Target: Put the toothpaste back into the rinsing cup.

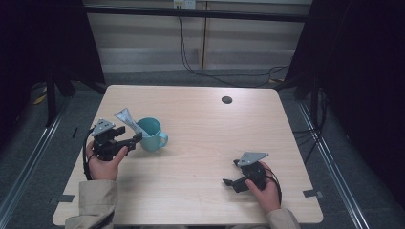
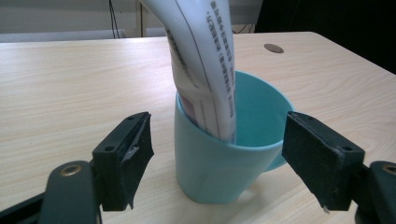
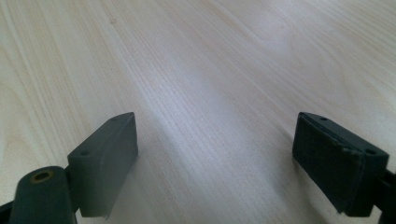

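High view: mug [image 1: 152, 134] near table [image 1: 200, 205] edge

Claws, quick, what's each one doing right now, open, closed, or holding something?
Left claw: open, astride the teal mug, pads not touching it.
Right claw: open, holding nothing, over bare table.

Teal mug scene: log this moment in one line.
white squeeze tube: standing in teal ceramic mug | left gripper: jaws open, flanking mug | right gripper: open

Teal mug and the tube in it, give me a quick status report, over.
Left gripper open, jaws either side of teal mug. Tube stands tilted inside mug. Right gripper open over bare table. Nothing in the way.
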A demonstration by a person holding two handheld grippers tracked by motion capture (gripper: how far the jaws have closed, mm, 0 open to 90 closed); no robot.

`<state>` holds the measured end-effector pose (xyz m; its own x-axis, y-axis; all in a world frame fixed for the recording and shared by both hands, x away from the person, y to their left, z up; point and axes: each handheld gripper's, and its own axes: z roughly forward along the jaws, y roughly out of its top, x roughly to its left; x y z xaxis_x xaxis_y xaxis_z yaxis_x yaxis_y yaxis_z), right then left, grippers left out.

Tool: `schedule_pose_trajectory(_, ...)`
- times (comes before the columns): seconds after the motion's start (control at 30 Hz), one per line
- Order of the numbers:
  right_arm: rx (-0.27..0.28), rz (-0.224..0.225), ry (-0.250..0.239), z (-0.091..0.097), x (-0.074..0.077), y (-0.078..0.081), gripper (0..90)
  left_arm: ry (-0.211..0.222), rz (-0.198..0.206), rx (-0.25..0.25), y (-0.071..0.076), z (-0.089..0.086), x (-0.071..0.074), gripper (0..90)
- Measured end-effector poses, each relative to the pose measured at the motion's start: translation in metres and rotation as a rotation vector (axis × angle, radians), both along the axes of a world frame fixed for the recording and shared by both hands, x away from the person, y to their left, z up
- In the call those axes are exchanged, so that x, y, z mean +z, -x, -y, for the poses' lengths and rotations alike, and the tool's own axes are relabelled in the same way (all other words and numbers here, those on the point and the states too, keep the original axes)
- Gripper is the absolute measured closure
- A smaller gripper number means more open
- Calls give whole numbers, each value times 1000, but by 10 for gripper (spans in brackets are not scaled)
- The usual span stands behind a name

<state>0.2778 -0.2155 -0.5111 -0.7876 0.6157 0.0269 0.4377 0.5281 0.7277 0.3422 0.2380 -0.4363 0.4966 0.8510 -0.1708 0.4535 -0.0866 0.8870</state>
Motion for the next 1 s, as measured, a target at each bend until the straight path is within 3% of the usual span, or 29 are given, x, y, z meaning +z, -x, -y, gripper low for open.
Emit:
schedule_pose_trajectory(0.3,1,0,0,0,0,0,137,-6,-5,-8,7,-3,-3,241)
schedule_pose_trajectory(1.0,5,-1,0,0,0,0,137,-36,-22,-77,28,-2,-14,232)
